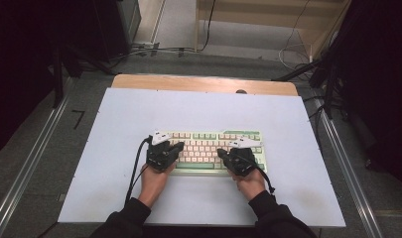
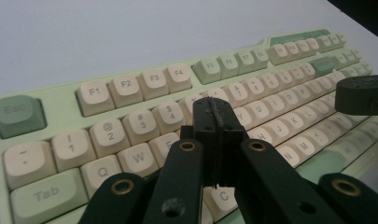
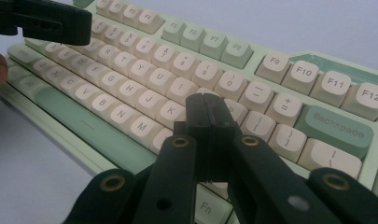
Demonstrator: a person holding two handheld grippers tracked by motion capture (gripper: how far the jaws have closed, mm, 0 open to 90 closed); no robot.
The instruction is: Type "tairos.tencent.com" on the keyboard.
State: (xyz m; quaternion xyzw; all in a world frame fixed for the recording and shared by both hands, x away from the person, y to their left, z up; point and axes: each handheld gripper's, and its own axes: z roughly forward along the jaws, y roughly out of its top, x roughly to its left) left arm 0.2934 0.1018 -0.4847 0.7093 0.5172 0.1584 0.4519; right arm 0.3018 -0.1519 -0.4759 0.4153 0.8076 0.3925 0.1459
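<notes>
Both grippers hang over a keyboard [image 1: 208, 151] that lies square on the white desk [image 1: 114, 188], its long edge facing the person, so every key row is within reach of either hand.

The left gripper [image 2: 213, 109] has its jaws pressed together with nothing between them. Closed like this they form one narrow tip, which suits poking a single key better than an open pair would. In the left gripper view the tip sits over the left letter block: the 4 key [image 2: 170, 115] is just to its left, the W key [image 2: 137, 158] lower left, and the C key [image 2: 219, 201] shows beneath the jaws near their base. Whether the tip touches a keycap cannot be told; it looks very close.

The right gripper [image 3: 207, 106] is the same, jaws closed on nothing and pointing down at the right letter block. The K key [image 3: 171, 111] is just left of the tip, the M key [image 3: 142, 127] farther left and nearer, the Backspace [image 3: 336, 128] well to the right. The Fn key [image 3: 206, 205] peeks out under the jaws.

In the high view the two grippers split the board, left [image 1: 164, 148] over its left third and right [image 1: 238, 153] over its right third, as in typing. My reading is that keys are being pressed one at a time with the closed tips.
</notes>
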